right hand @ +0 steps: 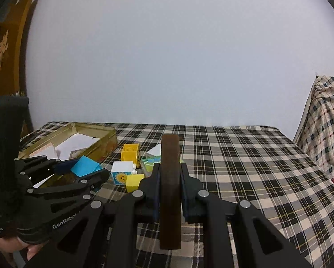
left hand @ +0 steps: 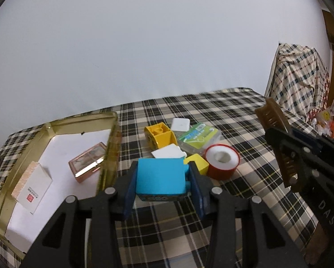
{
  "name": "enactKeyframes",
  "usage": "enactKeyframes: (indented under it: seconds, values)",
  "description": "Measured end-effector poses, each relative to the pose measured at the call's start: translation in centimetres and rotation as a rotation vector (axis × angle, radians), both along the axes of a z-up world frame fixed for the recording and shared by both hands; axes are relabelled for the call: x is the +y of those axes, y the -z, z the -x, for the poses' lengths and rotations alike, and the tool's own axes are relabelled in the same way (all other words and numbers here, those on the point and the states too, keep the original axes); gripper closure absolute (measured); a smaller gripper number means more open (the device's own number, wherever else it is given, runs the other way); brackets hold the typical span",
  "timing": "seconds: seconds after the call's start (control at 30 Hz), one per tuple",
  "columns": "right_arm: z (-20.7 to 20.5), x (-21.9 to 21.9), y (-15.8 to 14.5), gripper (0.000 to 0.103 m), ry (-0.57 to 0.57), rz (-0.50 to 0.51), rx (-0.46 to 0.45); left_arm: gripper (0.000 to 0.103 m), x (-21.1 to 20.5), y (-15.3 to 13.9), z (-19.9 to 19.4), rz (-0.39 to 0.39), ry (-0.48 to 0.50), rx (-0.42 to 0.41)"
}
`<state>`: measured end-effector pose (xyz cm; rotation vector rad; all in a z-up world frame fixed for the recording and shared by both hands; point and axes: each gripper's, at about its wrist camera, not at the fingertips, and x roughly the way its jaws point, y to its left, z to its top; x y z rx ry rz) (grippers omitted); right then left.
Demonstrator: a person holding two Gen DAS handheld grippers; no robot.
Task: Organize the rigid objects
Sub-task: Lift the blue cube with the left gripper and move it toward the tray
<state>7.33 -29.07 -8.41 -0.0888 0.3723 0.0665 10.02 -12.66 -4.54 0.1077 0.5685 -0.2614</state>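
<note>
Left wrist: one blue block (left hand: 159, 176) (clamped), two yellow blocks (left hand: 161, 135).

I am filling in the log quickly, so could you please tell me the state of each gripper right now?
Left gripper: shut on the blue block.
Right gripper: shut on the brown brush.

A plain pale wall (right hand: 178, 55) rises behind the plaid-covered table (right hand: 256, 156), with a draped chair (left hand: 299, 76) beside.
</note>
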Motion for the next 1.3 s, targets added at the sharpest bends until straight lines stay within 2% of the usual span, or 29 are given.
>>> enactKeyframes:
  seconds: [0.37, 1.3]
  values:
    - [0.6, 0.4, -0.2, 0.086, -0.004, -0.018, -0.05, 0.061, 1.8, -0.6, 1.7, 0.007, -0.03, -0.074]
    - [1.7, 3.6, -0.1, 0.086, -0.085, -0.01, -0.085, 0.061, 5.8, -1.3, 3.8, 0.051, -0.101, -0.142]
